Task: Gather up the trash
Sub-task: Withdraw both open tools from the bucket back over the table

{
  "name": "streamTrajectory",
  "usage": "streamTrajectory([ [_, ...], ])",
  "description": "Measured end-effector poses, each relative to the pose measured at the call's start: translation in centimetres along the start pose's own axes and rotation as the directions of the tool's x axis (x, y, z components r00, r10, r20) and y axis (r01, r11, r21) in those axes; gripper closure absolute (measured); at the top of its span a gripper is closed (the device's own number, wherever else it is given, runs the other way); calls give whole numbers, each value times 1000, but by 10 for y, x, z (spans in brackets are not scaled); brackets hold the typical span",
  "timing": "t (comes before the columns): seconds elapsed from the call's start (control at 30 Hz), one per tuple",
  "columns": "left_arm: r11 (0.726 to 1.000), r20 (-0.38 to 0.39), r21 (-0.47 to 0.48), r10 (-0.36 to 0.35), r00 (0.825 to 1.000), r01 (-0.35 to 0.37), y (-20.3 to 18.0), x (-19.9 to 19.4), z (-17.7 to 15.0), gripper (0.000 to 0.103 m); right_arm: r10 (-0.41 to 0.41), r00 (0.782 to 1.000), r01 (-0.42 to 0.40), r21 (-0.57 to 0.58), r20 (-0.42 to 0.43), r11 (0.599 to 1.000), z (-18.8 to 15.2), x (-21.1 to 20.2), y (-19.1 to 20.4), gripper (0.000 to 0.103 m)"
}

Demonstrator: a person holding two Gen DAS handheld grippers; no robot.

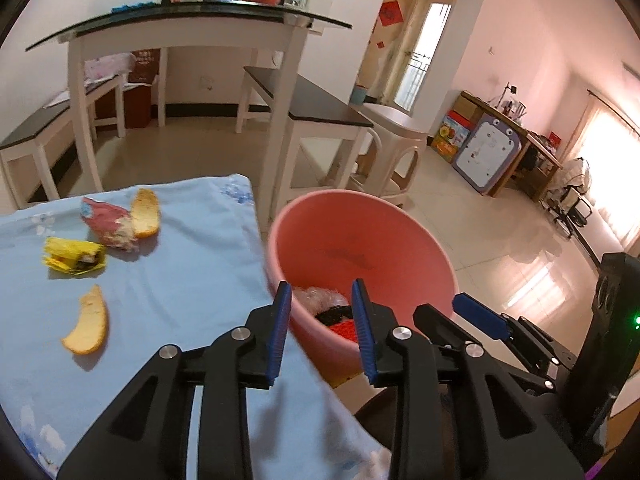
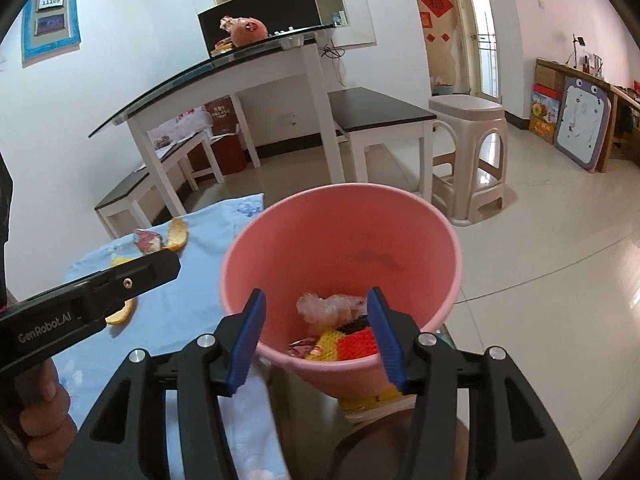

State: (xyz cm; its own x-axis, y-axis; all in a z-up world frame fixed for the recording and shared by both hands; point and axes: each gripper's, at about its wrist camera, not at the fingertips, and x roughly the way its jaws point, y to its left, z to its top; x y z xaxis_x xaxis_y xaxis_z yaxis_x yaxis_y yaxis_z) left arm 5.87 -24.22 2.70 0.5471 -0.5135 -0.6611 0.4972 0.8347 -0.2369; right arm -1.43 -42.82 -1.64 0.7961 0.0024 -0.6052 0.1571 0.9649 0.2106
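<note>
A pink bucket (image 1: 400, 240) stands beside the blue-clothed table (image 1: 168, 300); it also shows in the right wrist view (image 2: 420, 240). Inside lie a crumpled clear wrapper (image 2: 328, 306) and other scraps. On the cloth lie two orange peels (image 1: 88, 328) (image 1: 146, 212), a pink wrapper (image 1: 106, 220) and a yellow wrapper (image 1: 74, 258). My left gripper (image 1: 320, 332) is open and empty over the table edge and bucket rim. My right gripper (image 2: 316, 336) is open and empty over the bucket's near rim. Part of the right gripper (image 1: 480, 316) shows in the left view.
A white glass-topped table (image 1: 180, 28) with benches (image 1: 312, 100) stands behind. A beige plastic stool (image 2: 468, 152) is on the tiled floor at right. A drawing board (image 2: 580, 128) leans against a counter at far right.
</note>
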Motion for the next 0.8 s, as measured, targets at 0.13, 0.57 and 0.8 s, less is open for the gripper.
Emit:
streamTrajectory([
  [0.13,999,20,-14,49,999,-48,12,-14,-5,72,23,1000,-23,-20,18,1000,-2,-7,14,50],
  [0.57,972,34,-113,210,977,-205,77,-47,-32,72,136,991,-135,-66,5,989,-12,-9,66,50],
  [0.8,936,-4,-224,278,961,-271,128,-60,-53,72,182,983,-182,-111,-13,977,-16,-4,87,50],
])
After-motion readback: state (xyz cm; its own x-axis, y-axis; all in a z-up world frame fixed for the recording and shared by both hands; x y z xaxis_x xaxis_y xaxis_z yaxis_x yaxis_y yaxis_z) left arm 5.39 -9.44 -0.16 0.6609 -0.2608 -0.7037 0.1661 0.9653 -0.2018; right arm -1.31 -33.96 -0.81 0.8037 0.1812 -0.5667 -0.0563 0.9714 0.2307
